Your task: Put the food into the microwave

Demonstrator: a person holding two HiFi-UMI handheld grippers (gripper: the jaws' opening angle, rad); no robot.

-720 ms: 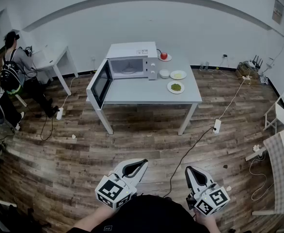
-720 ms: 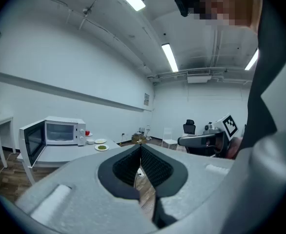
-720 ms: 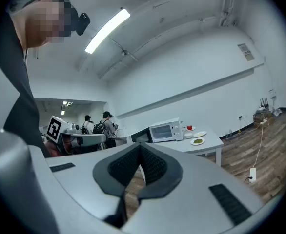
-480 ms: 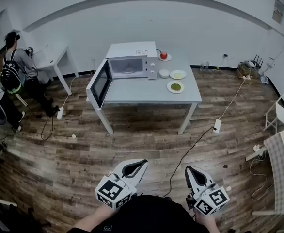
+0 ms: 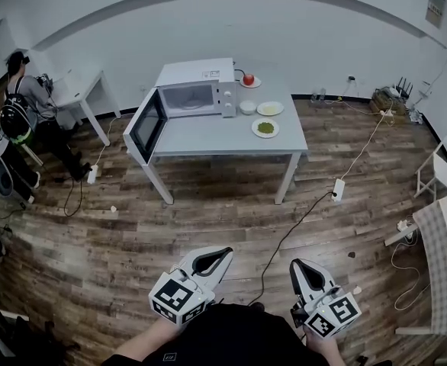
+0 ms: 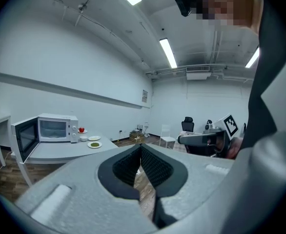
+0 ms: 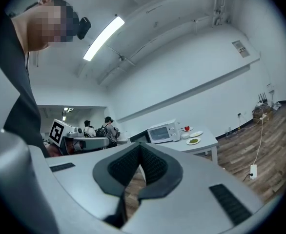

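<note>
Both grippers, left and right, are clenched, empty, well apart from the table. Food sits near its right edge. Approaching carelessly could knock the microwave door (it juts out).

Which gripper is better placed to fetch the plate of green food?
Right, but only slightly. The left gripper and right gripper are both shut, empty and far from the table; the plate of green food sits right of the open microwave, on the right gripper's side.
</note>
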